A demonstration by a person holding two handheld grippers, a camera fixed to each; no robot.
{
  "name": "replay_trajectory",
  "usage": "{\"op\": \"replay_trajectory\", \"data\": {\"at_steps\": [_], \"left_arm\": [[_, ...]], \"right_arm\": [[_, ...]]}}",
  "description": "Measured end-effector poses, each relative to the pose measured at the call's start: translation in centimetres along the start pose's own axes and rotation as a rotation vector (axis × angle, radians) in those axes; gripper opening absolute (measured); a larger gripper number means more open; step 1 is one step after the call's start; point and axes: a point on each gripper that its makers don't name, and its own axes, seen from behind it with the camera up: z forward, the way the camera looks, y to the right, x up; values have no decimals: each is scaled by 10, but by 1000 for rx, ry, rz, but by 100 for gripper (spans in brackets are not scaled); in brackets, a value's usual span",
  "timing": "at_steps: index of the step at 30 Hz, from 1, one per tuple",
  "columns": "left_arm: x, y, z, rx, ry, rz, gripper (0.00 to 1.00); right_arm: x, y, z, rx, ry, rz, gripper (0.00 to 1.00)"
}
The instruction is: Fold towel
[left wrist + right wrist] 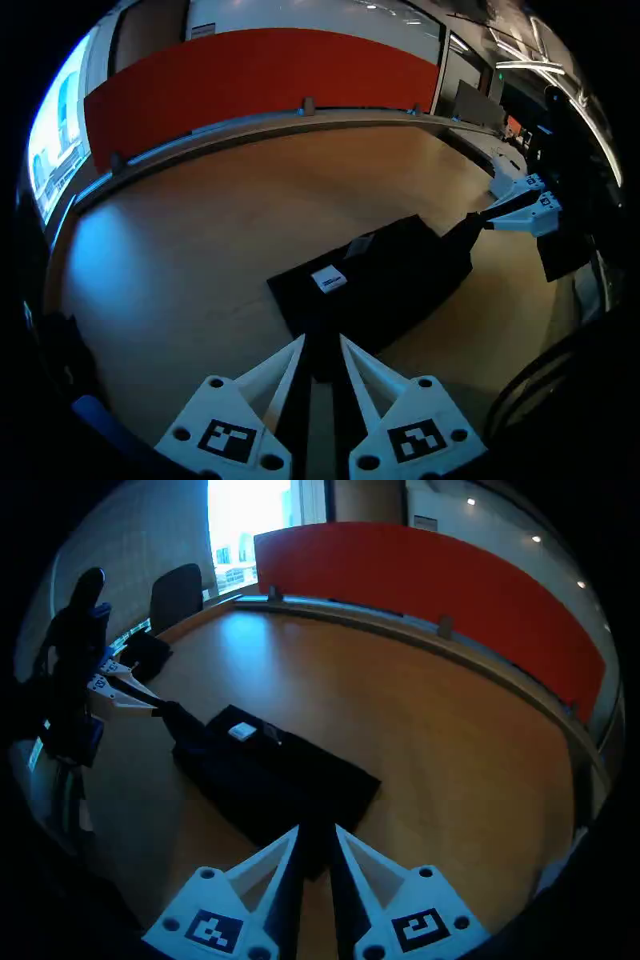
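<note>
A dark towel (384, 280) with a small white label (329, 279) lies partly folded on the wooden table (224, 224). My left gripper (322, 342) is shut on its near corner, and the cloth runs between the fingers. At the far right, the right gripper (485, 221) pinches the opposite end, lifted slightly off the table. In the right gripper view the towel (272, 780) stretches from my right gripper (316, 830), shut on one corner, to the left gripper (157, 708), which grips the other end.
A red partition (264, 76) stands along the table's far edge (448, 644). A black chair (176, 592) and a window (248, 512) are beyond the table. A dark flat object (144, 652) lies on the table near the left gripper.
</note>
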Motion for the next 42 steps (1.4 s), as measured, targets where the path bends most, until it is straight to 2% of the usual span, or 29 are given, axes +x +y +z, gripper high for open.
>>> {"op": "replay_trajectory", "data": {"at_steps": [8, 20, 30, 39, 42], "left_arm": [[-1, -2, 9, -2, -7, -10, 14], [-6, -17, 42, 34, -23, -18, 14], [-8, -24, 63, 50, -41, -17, 16], [-4, -35, 77, 76, -41, -22, 17], [-1, -38, 78, 85, -36, -23, 21]], "right_arm": [[-3, 4, 7, -1, -12, 2, 18], [-15, 12, 36, -7, -57, 20, 18], [-17, 22, 55, -36, -70, 40, 19], [-13, 30, 68, -59, -68, 59, 22], [-13, 30, 70, -63, -69, 58, 24]]}}
